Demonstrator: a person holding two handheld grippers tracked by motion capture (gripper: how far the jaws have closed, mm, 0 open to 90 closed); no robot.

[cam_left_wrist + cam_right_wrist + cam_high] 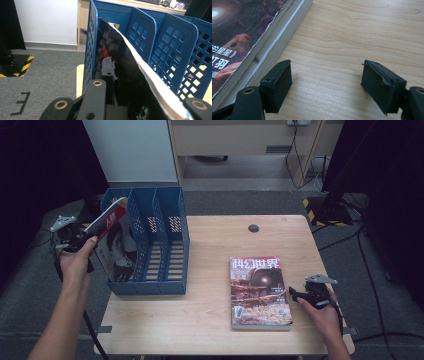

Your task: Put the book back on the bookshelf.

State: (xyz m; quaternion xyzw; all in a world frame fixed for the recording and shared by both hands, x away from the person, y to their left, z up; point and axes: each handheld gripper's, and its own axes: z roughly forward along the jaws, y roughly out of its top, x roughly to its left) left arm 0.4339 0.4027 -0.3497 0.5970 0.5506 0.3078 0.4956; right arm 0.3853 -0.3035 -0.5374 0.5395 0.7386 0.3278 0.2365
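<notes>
Magazine point(112, 237) in the left gripper point(80, 240) is the work in hand — it stands tilted in the leftmost compartment of the blue file rack point(172, 240), its lower edge down inside the slot and its top corner leaning out over the rack's left wall toward the hand. In the left gripper view the black jaws are pressed together on the magazine point(130, 75), pinching the glossy cover near its upper edge, with the white page block point(160, 92) curving away to the right and the perforated blue divider point(142, 37) just beyond.

To finish the step well, I would judge that the magazine needs to be tipped upright until its spine rests against the divider, then let go only when its bottom edge sits flat on the slatted floor of the slot; released at this lean, a thin, floppy issue is likely to slump or curl. The cover is dark and shiny with a red title band and a figure printed on it, and the pages bow under their own weight.

Nearer the person, the right gripper point(305, 295) rests on the wooden bench point(210, 245) with its jaws spread and nothing between them point(325, 82). Just to its left lies a second magazine point(259, 290), flat and face up, with a reddish science-fiction cover — apart from the jaws, not touched. Farther off, the rack's other two compartments stand empty.
</notes>
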